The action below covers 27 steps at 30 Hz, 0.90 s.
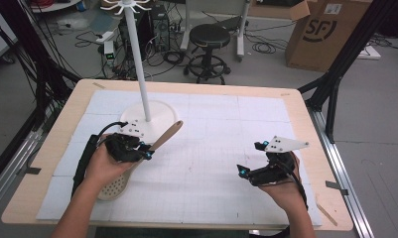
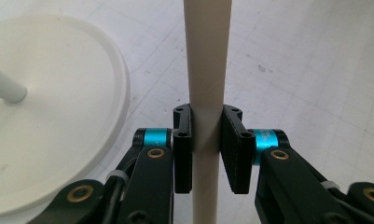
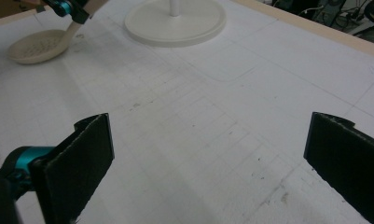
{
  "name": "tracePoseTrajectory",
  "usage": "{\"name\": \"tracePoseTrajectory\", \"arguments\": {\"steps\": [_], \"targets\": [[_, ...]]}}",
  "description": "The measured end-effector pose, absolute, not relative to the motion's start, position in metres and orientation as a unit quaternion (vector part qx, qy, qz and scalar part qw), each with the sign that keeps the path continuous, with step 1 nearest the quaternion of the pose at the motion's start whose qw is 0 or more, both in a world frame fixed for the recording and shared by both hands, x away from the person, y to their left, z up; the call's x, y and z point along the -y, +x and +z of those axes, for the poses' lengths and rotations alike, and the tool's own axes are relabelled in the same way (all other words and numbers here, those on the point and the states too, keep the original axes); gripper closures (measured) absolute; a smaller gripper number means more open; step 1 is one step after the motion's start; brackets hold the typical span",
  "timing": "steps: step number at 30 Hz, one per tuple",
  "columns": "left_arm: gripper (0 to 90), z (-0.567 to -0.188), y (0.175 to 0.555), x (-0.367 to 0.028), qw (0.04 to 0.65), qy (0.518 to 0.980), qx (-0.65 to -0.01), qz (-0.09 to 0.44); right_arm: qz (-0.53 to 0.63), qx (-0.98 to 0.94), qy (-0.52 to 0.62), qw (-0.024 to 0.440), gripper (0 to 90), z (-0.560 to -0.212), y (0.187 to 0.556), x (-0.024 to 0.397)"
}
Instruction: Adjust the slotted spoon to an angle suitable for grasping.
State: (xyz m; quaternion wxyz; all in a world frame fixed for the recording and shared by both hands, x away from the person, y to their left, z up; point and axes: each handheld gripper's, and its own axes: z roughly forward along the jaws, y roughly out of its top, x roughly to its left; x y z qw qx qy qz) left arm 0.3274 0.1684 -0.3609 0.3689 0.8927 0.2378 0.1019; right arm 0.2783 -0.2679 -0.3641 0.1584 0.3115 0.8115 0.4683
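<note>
Count: one slotted spoon (image 1: 137, 161), one rack (image 1: 148, 118) (round white base plus a pole with hooks on top), two grippers, one table (image 1: 296, 106) with a white gridded mat (image 1: 211, 148) over most of it.

Left gripper (image 1: 148, 152) was clamped on the spoon's handle, pads pressed on both sides of it, roughly mid-handle. Left gripper view confirmed it: handle (image 2: 207, 93) ran straight up between the jaws, no gap either side. The spoon sat in the left half of the mat; its perforated bowl was toward the near-left corner, under the person's left wrist, and the handle tip pointed at the rack base. Whether the tip touched the base's rim I couldn't tell; it was just beside it at least. In the right gripper view the bowl (image 3: 38, 45) looked to rest on the mat.

Right gripper (image 1: 248, 159) had its jaws wide apart, nothing between them, low over the mat near the right edge, well apart from the spoon and the rack.

Room: the rack stood toward the far-left part of the mat. The centre and the far-right corner of the mat were bare. Wooden table margin showed on all sides of the mat. Beyond the far edge stood a stool (image 1: 209, 42) and a cardboard box (image 1: 325, 32) on the floor.
</note>
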Motion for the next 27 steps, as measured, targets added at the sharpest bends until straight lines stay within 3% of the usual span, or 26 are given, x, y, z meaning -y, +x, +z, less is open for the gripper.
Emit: {"name": "tracePoseTrajectory", "arguments": {"steps": [27], "targets": [[75.9, -0.325, 0.303, -0.214, 0.465, 0.839, -0.251, 0.126, 0.471, -0.814, 0.303, 0.155, 0.2, -0.362, 0.276, 0.263]]}}
